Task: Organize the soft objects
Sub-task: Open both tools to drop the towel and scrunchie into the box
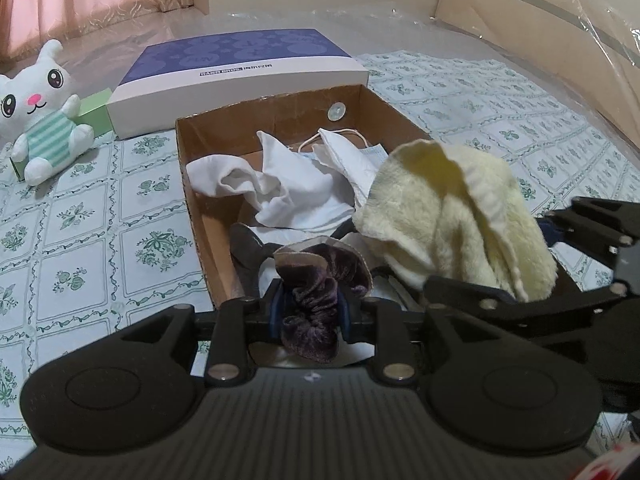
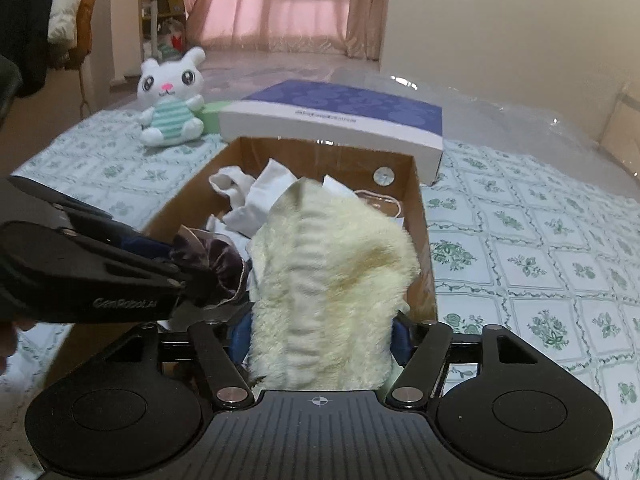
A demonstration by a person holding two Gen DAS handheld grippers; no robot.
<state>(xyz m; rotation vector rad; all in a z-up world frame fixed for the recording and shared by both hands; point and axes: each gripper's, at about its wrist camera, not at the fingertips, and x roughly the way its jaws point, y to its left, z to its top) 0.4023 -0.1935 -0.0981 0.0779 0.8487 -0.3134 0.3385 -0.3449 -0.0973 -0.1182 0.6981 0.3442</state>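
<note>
Prob. a home bedroom: pink curtains, plush toy, hung coats.

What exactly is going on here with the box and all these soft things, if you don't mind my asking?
A person is sorting soft items into an open cardboard box on a patterned cloth, using a handheld gripper in each hand. The left gripper has a dark purple scrunchie between its fingers, and the right gripper has a cream fluffy cloth, both over the box's near end. White cloths already lie inside. A plush bunny still sits outside, beside the box's lid.
</note>
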